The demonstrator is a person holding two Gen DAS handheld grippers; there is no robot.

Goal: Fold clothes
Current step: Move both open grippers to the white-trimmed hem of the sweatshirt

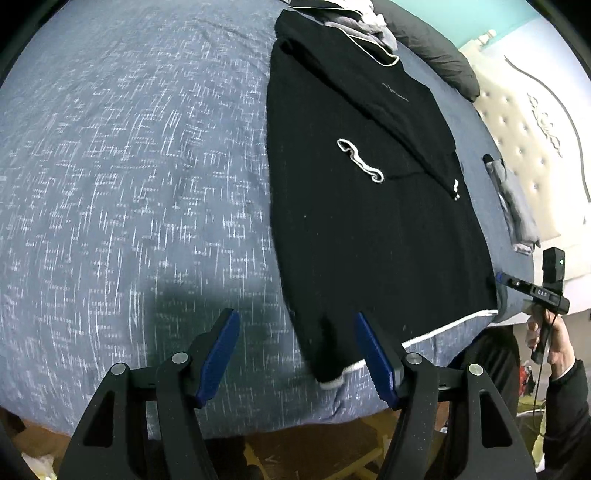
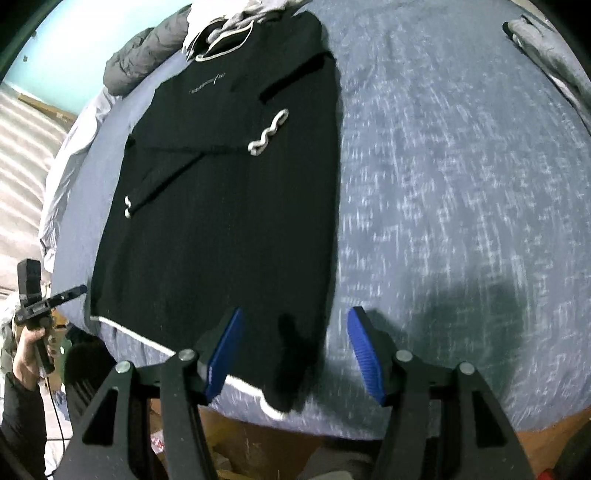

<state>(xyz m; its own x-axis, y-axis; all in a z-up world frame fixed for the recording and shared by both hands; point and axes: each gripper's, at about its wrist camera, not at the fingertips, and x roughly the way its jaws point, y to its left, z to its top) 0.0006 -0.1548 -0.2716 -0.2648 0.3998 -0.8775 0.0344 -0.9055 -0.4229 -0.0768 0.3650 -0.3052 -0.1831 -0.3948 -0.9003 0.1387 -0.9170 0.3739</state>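
Left wrist view: left gripper (image 1: 297, 354), jaws apart and empty, hovered over the near hem corner of a black top (image 1: 369, 221) lying flat on the blue bedspread (image 1: 129, 184), sleeves folded in. Right gripper (image 2: 293, 354), likewise apart, hovered over the other corner. Next step, likely: pinch both corners and fold the hem toward the collar.

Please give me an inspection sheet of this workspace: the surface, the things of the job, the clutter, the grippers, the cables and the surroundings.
Surface: bed with a blue-grey flecked cover.
Job's things: black garment with white trim lies spread flat, both sleeves folded in over the body, a white cuff on top.
Clutter: heap of grey and white clothes beyond the collar; dark pillow; folded grey item near the bed's edge.
Grippers: left gripper open over the hem; right gripper open over the hem's corner. Neither holds cloth.
Cables: thin black cable hangs below a hand.
Surroundings: tufted cream headboard, turquoise wall.
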